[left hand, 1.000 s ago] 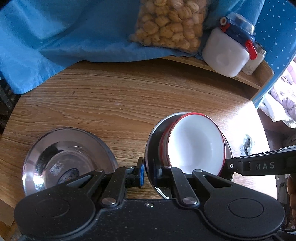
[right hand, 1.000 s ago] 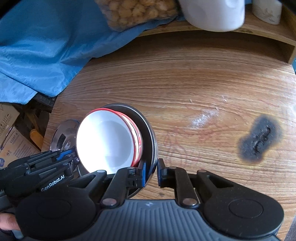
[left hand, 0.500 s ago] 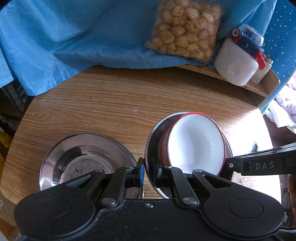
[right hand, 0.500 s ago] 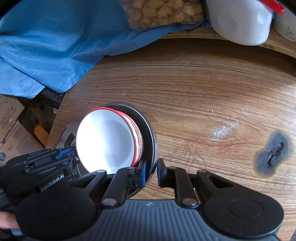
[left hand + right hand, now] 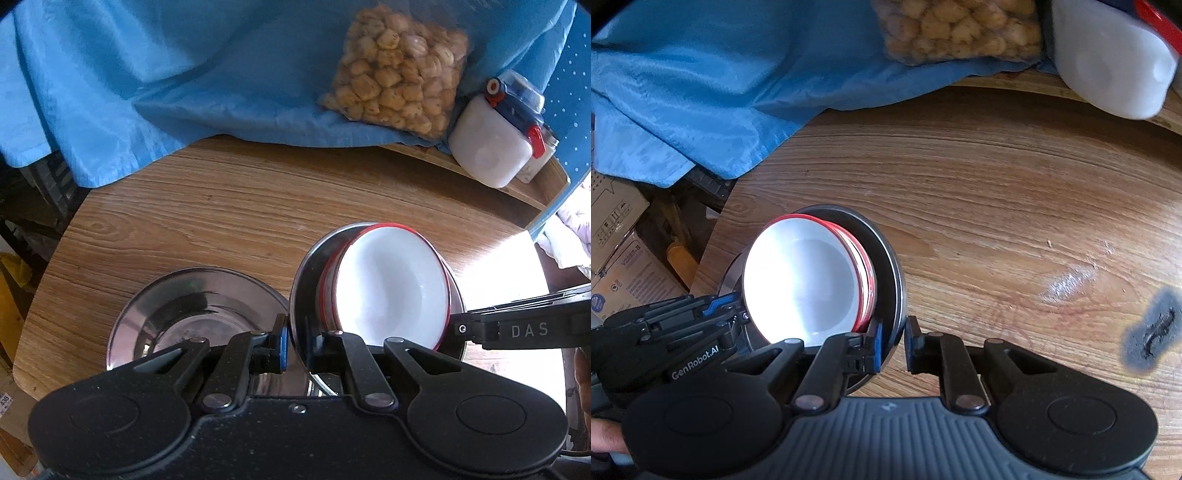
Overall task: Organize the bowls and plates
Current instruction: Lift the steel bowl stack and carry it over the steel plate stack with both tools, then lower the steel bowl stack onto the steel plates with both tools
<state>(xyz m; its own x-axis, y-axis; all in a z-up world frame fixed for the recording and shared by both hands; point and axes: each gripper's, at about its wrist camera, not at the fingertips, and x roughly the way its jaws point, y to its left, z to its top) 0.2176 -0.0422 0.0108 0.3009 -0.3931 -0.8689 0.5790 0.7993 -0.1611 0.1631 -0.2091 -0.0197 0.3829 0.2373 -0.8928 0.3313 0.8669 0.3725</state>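
A steel dish (image 5: 307, 266) carries a stack of red-rimmed white bowls (image 5: 391, 291). My left gripper (image 5: 297, 343) is shut on the dish's left rim. My right gripper (image 5: 892, 341) is shut on the opposite rim, and its fingers (image 5: 480, 328) show side-on in the left wrist view. The dish (image 5: 888, 266) with its bowls (image 5: 801, 288) hangs between both grippers over the wooden table (image 5: 997, 221). A second, empty steel plate (image 5: 192, 310) lies on the table just left of the stack, partly behind my left gripper (image 5: 738, 317); in the right wrist view only its rim (image 5: 729, 273) shows.
A blue cloth (image 5: 166, 92) covers the table's far side, with a bag of snacks (image 5: 399, 81) on it. A white jar (image 5: 487, 147) with a blue lid stands at the far right. A burn mark (image 5: 1152, 332) is on the table at right. Cardboard boxes (image 5: 617, 236) sit beyond the left edge.
Both grippers have carried the dish with its bowls leftward, up to the empty steel plate, whose right rim it now overlaps. Both grips are unchanged.
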